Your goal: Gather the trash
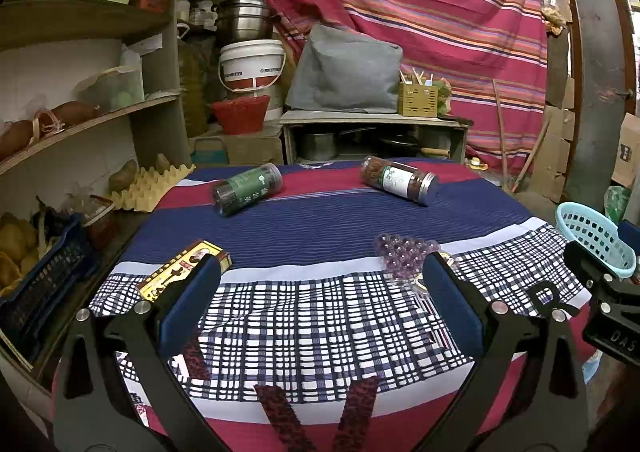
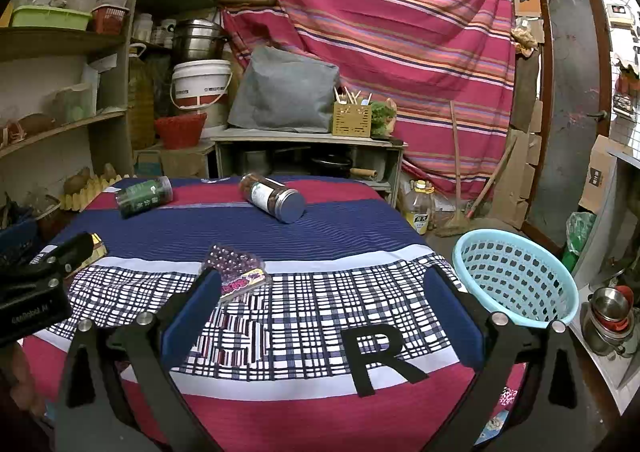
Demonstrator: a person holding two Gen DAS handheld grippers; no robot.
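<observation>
A table draped in a striped and checked cloth (image 2: 304, 236) is seen from both wrists. A light blue perforated basket (image 2: 516, 276) stands at its 3 o'clock edge. Two jars are lying on their sides at 12 o'clock: a green-labelled jar (image 1: 246, 188) and a metal-lidded jar (image 1: 400, 180). A yellow box (image 1: 180, 268) is placed at 9 o'clock, and a clear pack of purple beads (image 2: 236, 272) near the centre (its label is unreadable). The left gripper (image 1: 320, 304) and right gripper (image 2: 320, 308) are held spread, nothing between their pads.
</observation>
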